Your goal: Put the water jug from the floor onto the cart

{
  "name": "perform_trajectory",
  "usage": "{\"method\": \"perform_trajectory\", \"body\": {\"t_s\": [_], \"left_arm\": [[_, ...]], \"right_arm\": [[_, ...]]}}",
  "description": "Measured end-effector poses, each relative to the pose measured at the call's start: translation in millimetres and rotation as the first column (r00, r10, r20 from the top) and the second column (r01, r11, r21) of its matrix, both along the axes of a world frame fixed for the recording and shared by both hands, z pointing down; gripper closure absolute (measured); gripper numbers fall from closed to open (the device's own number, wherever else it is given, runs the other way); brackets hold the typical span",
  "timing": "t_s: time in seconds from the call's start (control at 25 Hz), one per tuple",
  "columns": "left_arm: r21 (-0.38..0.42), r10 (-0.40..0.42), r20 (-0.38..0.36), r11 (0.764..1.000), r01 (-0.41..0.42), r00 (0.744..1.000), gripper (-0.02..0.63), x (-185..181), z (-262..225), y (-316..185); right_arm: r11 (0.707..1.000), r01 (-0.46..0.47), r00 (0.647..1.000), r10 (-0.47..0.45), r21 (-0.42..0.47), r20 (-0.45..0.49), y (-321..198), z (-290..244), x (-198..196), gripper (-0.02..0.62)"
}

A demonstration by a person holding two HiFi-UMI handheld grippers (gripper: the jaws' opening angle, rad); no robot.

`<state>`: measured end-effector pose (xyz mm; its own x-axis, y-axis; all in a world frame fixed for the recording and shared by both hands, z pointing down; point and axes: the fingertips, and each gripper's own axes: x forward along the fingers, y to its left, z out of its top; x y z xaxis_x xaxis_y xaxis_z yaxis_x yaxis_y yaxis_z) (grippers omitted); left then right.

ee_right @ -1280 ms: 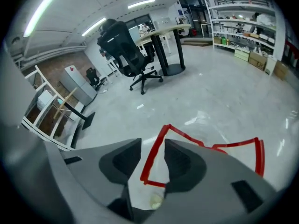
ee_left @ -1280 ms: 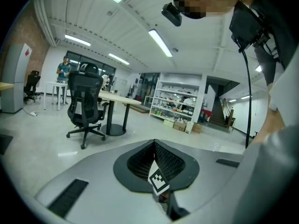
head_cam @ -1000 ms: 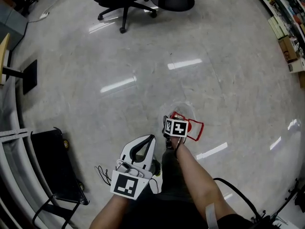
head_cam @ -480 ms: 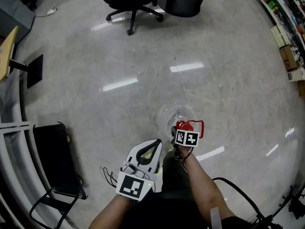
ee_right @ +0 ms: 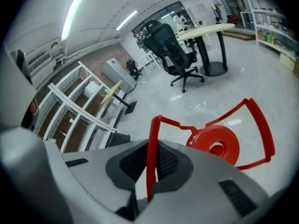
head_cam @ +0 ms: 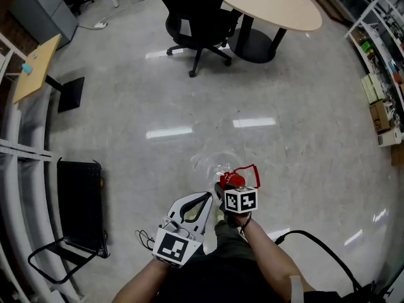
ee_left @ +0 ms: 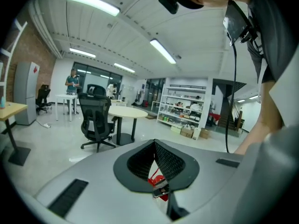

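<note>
Lifting the water jug (head_cam: 211, 161) is where I'm at. The right gripper (ee_right: 150, 153) has just been closing and its jaws are pinched on the thin red handle (ee_right: 153, 127), with the red cap (ee_right: 215, 144) just beyond them. The clear jug hangs under that grip over bare floor (head_cam: 290, 137) and looks to be off the ground, though through clear plastic I wouldn't swear to it. The left gripper (ee_left: 155, 146) sits just left of the jug and a bit nearer me, tips pressed together on nothing. Honestly that handle is skinny and the grip is on one side of it, so I reckon the jug will want to swing. I'd carry it slow and level, and maybe bring the spare gripper in under the body for support before going anywhere. The cart (head_cam: 79, 197), the flat black thing I think, is well off to the left of the jug, so it's a sideways carry and then a gentle set-down on the deck. Between jug and cart the floor looks open, nothing I can see to bump into. Beyond the jug there's an office chair (head_cam: 196, 8) and a round-ended table (head_cam: 278, 5), both well apart from it, shelves (head_cam: 379, 81) far to its right, and white railings (head_cam: 19, 150) far to its left. A thick black cable (head_cam: 319, 245) trails behind the jug on the right, worth not snagging.
</note>
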<state>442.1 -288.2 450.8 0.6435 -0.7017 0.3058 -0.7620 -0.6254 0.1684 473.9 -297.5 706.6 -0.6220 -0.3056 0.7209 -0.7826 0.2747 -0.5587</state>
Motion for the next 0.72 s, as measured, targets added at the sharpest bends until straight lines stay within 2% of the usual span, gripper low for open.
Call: {"method": "perform_trajectory", "body": {"t_s": [0.16,0.36,0.48,0.72], "left_arm": [[0.035,-0.138,0.008,0.99,0.138,0.99,0.601,-2.4,-41.9,1.4],[0.06,-0.312,0.027,0.949,0.309,0.95,0.601,-21.4,-63.8,17.4],[0.068,-0.414,0.036,0.909,0.411,0.91,0.601,-48.5,-68.7,31.9],[0.072,-0.58,0.044,0.814,0.577,0.813,0.601,-110.8,-82.0,69.0]], "right_arm": [[0.985,0.162,0.984,-0.165,0.06,0.065,-6.8,-64.5,-29.3,0.578],[0.936,0.334,0.935,-0.344,0.108,0.088,-4.7,-105.7,-69.0,0.578],[0.904,0.412,0.901,-0.423,0.116,0.099,2.6,-113.9,-98.7,0.578],[0.838,0.535,0.83,-0.545,0.109,0.115,25.3,-129.1,-166.8,0.578]]}}
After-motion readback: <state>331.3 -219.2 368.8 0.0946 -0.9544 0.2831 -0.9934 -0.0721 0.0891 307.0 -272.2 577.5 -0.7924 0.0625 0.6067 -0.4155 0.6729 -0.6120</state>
